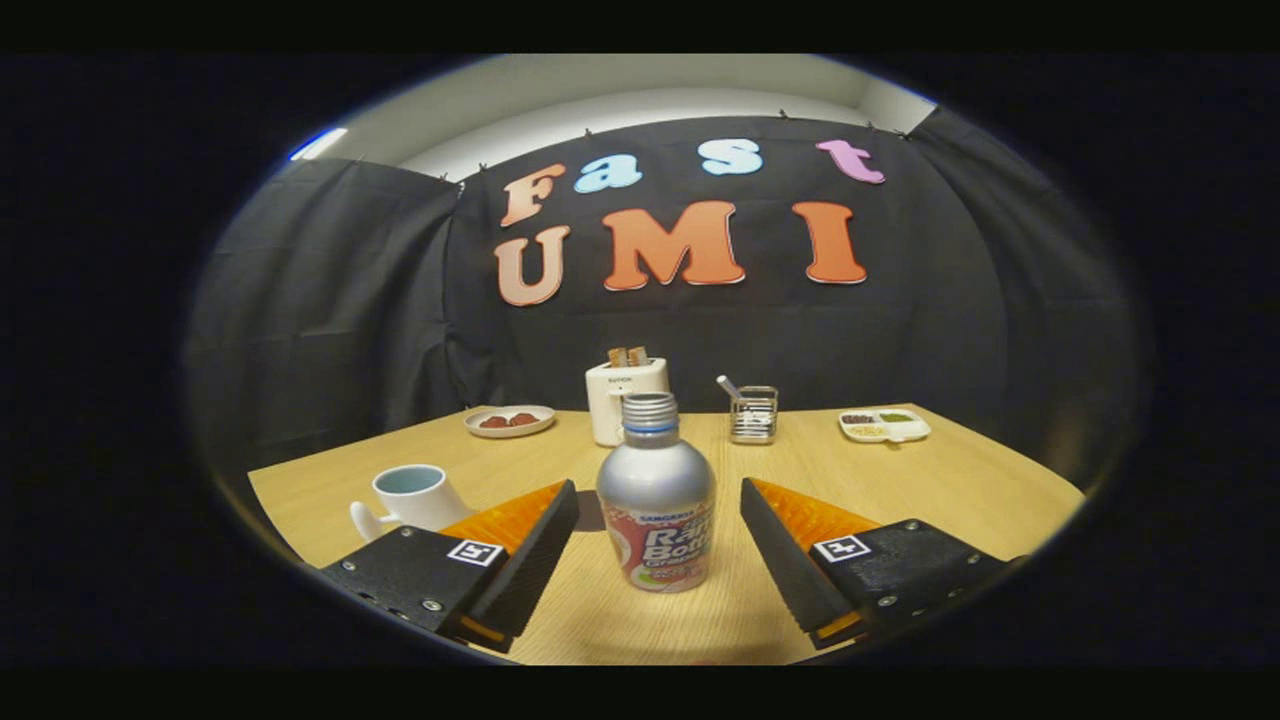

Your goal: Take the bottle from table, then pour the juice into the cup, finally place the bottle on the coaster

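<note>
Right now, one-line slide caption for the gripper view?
Open gripper straddles the upright bottle on the table, fingers clear of it; cup nearby.

Light wood-grain table (930, 490) is seen carrying everything. Bottle (656, 500) is stood upright on it, taken as landmark. Cup (412, 497) is set left of bottle, dark coaster (590, 510) partly hidden just behind-left of it. Toaster (622, 397) is placed directly beyond bottle, plate (510, 421) left of toaster, wire holder (753, 414) beyond-right, divided tray (884, 425) farther right.
</note>
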Demonstrator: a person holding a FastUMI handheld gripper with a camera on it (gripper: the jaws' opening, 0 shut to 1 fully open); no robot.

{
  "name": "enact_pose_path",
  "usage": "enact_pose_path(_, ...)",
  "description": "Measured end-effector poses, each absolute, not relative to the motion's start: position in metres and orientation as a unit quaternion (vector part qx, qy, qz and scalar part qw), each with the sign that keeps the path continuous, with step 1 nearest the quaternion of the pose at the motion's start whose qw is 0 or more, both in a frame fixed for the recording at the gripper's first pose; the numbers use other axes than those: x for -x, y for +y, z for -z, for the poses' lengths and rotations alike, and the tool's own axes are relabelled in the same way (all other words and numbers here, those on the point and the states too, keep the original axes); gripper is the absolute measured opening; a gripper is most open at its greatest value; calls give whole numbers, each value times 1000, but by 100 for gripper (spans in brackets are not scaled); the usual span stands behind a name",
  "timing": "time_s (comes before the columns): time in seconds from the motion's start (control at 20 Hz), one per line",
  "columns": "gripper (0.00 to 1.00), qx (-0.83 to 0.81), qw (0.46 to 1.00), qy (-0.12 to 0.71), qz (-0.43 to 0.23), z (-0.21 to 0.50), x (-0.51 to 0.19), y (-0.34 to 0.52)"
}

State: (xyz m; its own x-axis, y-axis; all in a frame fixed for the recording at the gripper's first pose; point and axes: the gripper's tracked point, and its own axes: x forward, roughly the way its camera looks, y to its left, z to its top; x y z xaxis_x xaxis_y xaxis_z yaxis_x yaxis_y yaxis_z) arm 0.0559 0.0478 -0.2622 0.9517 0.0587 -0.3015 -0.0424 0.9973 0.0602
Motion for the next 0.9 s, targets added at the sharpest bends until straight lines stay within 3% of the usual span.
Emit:
enact_pose_path(0.75,96,-32,978,205,-6,314,-67,51)
enact_pose_path(0.9,83,-26,979,203,1,314,-68,50)
